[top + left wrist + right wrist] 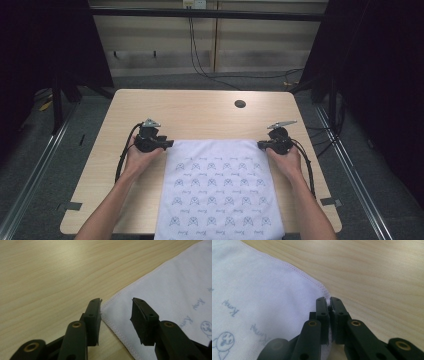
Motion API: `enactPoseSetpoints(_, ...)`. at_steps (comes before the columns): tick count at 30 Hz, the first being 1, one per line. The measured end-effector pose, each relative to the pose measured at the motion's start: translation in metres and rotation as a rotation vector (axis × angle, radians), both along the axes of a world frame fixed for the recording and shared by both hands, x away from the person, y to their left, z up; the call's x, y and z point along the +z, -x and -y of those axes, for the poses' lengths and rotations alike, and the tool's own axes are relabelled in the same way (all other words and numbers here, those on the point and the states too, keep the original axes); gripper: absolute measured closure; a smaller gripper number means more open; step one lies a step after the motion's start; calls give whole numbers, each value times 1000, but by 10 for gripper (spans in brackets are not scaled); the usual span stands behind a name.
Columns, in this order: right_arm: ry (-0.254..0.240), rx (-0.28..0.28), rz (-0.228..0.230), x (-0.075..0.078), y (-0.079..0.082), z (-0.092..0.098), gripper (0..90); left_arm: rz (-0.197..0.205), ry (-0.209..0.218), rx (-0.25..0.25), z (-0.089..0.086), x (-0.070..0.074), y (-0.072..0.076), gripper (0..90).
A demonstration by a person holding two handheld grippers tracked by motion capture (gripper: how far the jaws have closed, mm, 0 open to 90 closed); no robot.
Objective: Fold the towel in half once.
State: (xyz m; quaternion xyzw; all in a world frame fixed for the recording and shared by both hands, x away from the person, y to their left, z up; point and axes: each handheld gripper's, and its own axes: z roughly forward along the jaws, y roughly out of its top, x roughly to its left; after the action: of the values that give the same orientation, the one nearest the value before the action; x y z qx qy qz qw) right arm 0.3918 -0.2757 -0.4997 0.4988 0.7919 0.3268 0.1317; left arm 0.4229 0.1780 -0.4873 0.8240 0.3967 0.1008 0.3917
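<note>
Right tool (329, 301) pinches the cloth (220, 190) corner; left tool (116, 302) gapes around its corner, so lifting now would skew it.

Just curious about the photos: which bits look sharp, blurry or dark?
High view: table evenly lit, surroundings dark, printed cloth soft. Left gripper view: cloth corner crisp, nearest jaw parts blurred. Right gripper view: hem sharp, bottom foreground out of focus.
</note>
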Motion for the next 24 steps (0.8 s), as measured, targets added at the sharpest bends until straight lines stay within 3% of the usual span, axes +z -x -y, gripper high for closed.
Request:
enactPoseSetpoints(1, -3, 5, 3, 0, -1, 1, 861, -12, -23, -9, 3, -1, -4, 592)
enactPoseSetpoints(3, -4, 5, 3, 0, -1, 1, 861, -16, -17, -14, 4, -2, -6, 595)
enactPoseSetpoints(4, -12, 4, 0, -1, -1, 2, 861, -24, -22, 13, 2, -5, -9, 586)
enactPoseSetpoints(8, -10, 2, 1, -1, -1, 1, 860, -75, -27, 5, 0, -10, -12, 521)
enactPoseSetpoints(11, -18, 7, -1, -1, -1, 2, 860, -59, -36, 22, 3, -13, -11, 526)
enactPoseSetpoints(14, -18, 5, -2, -1, -1, 3, 860, -40, -48, 2, 9, -13, -11, 537)
enactPoseSetpoints(17, -21, -3, -5, -1, 0, 2, 860, -31, -46, -15, 13, -14, -8, 603)
enactPoseSetpoints(18, -27, -5, -1, -1, 0, 3, 860, -7, -78, -43, 15, -14, -6, 660)
enactPoseSetpoints(21, -33, -3, 7, -2, 0, 3, 861, -16, -84, -52, 16, -13, -5, 746)
enactPoseSetpoints(23, -53, -14, -4, -2, 1, 4, 863, -34, -42, -59, 14, -15, -6, 865)
enactPoseSetpoints(24, -53, -14, -4, -2, 1, 4, 863, -34, -42, -59, 14, -15, -6, 868)
